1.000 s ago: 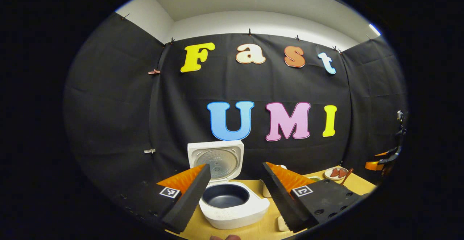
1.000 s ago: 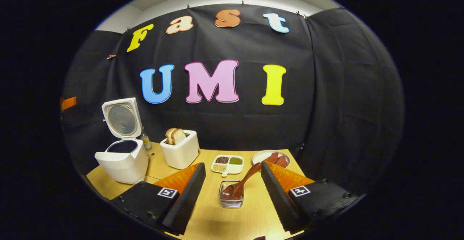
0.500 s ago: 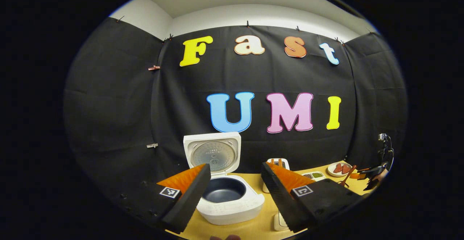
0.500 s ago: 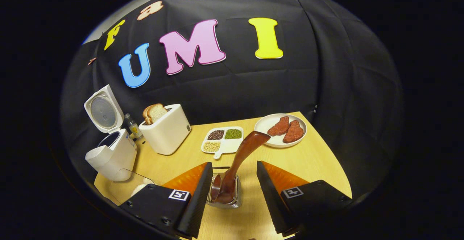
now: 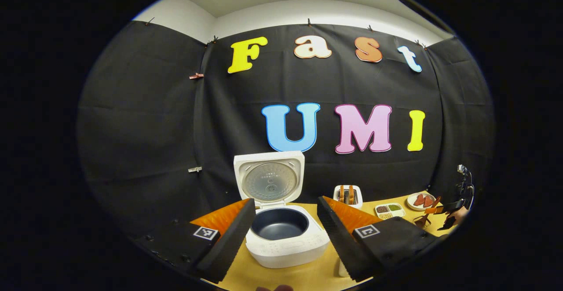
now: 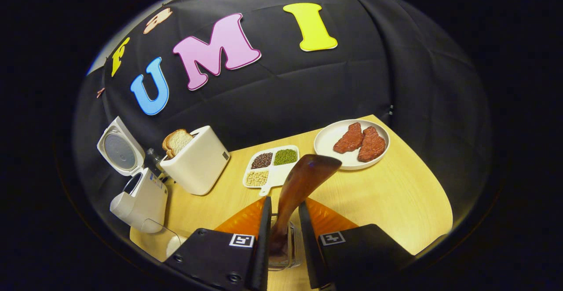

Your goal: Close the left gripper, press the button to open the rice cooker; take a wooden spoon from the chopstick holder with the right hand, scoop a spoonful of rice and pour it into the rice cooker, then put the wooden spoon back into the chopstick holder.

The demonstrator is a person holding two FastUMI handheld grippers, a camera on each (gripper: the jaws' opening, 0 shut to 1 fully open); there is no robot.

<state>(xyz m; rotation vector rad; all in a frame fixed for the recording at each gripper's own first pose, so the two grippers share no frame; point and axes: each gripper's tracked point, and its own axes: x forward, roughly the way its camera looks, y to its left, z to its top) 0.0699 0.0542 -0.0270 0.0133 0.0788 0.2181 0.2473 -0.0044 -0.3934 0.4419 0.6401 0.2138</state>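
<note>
Right gripper view: we are seeing the right claw (image 6: 282, 220) at bottom centre, narrowed around the wooden spoon (image 6: 299, 184), fingers (image 6: 265, 225) close on either side of the handle; firm pressing we cannot tell. The spoon is standing tilted in the clear chopstick holder (image 6: 288, 256) at the bottom of the frame, wide end up toward centre. Rice cooker (image 6: 140, 198) is sitting lower left, lid open, with a toaster (image 6: 198, 161) holding bread to its right, a divided dish of grains (image 6: 270, 168) at centre and a plate with meat (image 6: 338, 132) upper right on the worktop (image 6: 396, 194).

Left gripper view: left claw (image 5: 286, 212) is gaping wide at bottom centre, holding nothing, the open cooker's dark pot showing between its fingers.
</note>
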